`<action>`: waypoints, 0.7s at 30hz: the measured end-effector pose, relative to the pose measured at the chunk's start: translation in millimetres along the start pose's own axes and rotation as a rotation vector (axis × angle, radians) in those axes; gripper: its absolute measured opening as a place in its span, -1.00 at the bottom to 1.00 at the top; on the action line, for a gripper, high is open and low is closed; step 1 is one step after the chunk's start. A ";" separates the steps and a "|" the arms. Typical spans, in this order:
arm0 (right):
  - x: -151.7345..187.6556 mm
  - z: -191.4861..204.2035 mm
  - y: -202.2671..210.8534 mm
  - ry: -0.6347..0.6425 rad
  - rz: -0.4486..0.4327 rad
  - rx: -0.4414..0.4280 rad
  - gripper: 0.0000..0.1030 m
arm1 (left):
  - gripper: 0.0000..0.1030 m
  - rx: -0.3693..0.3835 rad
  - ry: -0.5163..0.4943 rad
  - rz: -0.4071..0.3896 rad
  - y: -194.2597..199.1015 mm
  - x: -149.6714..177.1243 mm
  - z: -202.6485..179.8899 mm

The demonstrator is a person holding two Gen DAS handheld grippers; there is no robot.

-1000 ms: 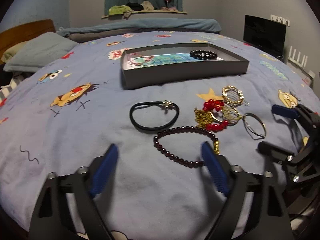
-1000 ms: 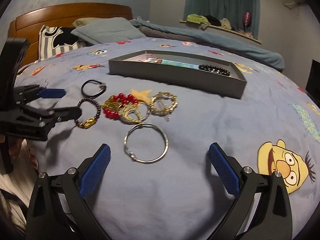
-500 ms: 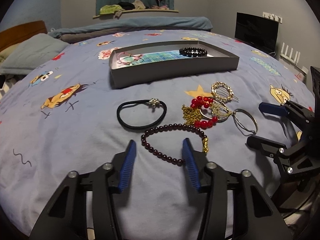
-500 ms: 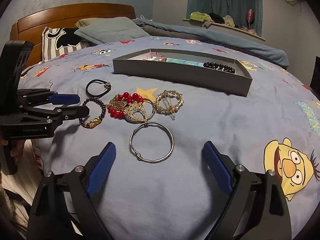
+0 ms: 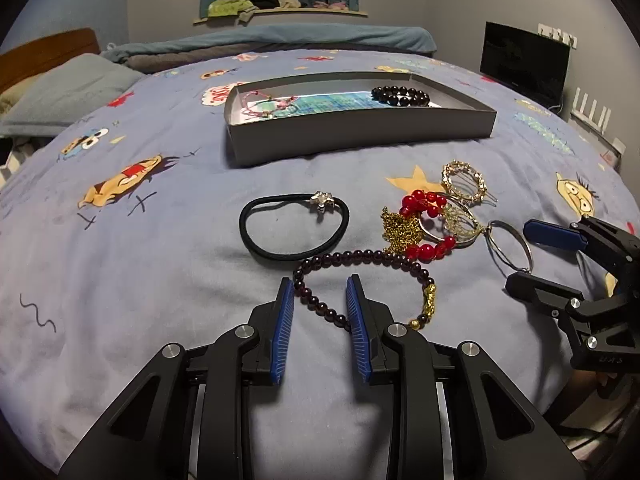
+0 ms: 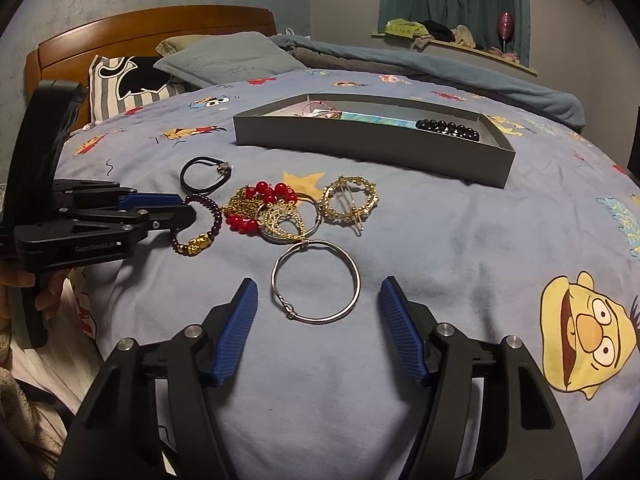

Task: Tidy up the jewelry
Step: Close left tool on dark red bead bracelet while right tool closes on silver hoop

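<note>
Garnet beads point(image 5: 362, 258) lie on the bed point(image 5: 140, 280), near side between the half-closed left tongs point(image 5: 320, 300). Pinch 1 strand low, not the sheet, then carry it to the box point(image 5: 360, 136). Right tongs point(image 6: 318, 308) hang spread around the bangle point(image 6: 316, 280).

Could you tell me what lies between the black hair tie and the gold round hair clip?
In the left wrist view, the red bead and gold chain cluster lies between the black hair tie and the gold round hair clip.

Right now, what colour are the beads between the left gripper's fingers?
Dark maroon beads, with gold ones at one end; left wrist view shows them best.
</note>
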State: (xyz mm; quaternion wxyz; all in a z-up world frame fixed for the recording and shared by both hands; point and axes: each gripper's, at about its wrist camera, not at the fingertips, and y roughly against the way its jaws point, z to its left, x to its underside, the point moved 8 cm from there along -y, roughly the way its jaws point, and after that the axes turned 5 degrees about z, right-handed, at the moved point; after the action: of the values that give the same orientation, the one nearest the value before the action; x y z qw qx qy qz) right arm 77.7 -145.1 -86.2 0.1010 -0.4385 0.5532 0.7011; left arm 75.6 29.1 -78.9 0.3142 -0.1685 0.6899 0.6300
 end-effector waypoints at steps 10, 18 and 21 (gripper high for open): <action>-1.3 3.9 -5.1 -0.014 0.005 -0.004 0.01 | -0.42 0.010 0.010 0.019 -3.1 1.1 2.0; -1.0 3.0 -4.8 -0.014 0.009 -0.017 -0.11 | -0.49 0.017 0.009 0.029 -2.5 3.6 1.9; -1.7 2.5 -4.8 -0.015 0.008 -0.019 -0.11 | -0.50 0.034 0.023 0.045 -5.7 4.5 4.1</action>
State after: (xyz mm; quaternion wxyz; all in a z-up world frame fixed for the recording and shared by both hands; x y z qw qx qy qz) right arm 80.4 -140.6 -88.3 0.0984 -0.4318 0.5475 0.7100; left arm 76.8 32.9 -86.2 0.2950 -0.1549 0.7076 0.6232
